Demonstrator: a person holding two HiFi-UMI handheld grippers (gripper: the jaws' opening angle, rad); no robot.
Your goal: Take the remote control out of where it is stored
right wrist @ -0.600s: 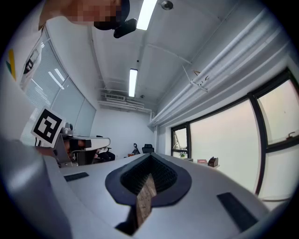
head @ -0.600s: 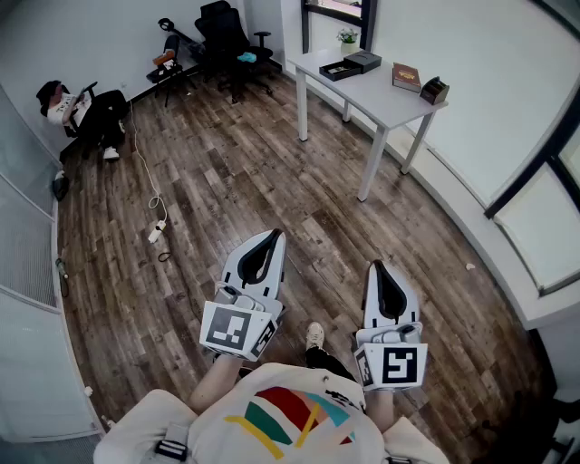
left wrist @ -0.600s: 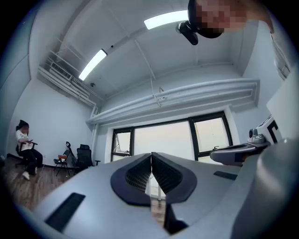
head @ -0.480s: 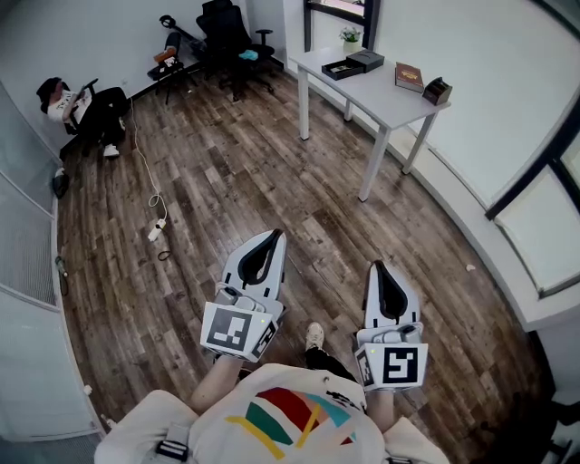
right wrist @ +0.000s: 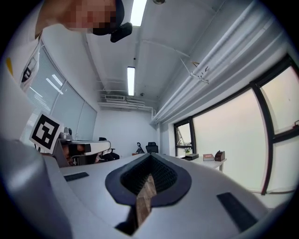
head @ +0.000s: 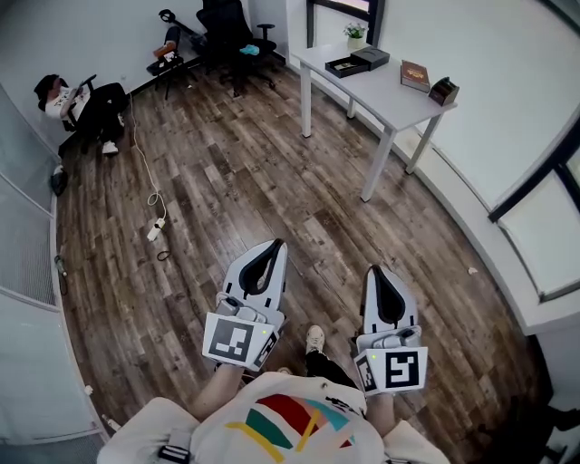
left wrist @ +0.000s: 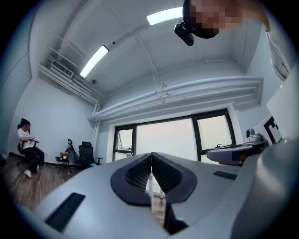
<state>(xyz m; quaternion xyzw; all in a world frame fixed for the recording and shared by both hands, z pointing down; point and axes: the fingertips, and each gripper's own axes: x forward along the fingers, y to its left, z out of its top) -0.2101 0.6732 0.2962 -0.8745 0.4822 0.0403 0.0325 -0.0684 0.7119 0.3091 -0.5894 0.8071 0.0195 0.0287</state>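
Observation:
No remote control shows in any view. In the head view I hold both grippers close to my body above the wood floor, pointing ahead. My left gripper (head: 276, 243) is shut, with nothing between its jaws, which meet in the left gripper view (left wrist: 151, 154). Beside it, my right gripper (head: 376, 269) is also shut and holds nothing; its tips touch in the right gripper view (right wrist: 150, 156). Far ahead to the right stands a white table (head: 381, 100). On it lie a black tray (head: 343, 66), a dark box (head: 372, 57), a brown box (head: 415, 75) and a small dark holder (head: 444, 91).
A black office chair (head: 227, 27) stands at the far wall. A person sits in a chair (head: 77, 104) at the far left. A cable with a power strip (head: 156, 231) lies on the floor. Glass panels line the left, windows the right.
The head view has shifted a little, so the table sits slightly higher and the grippers slightly lower in the frame. Both grippers stay shut and empty.

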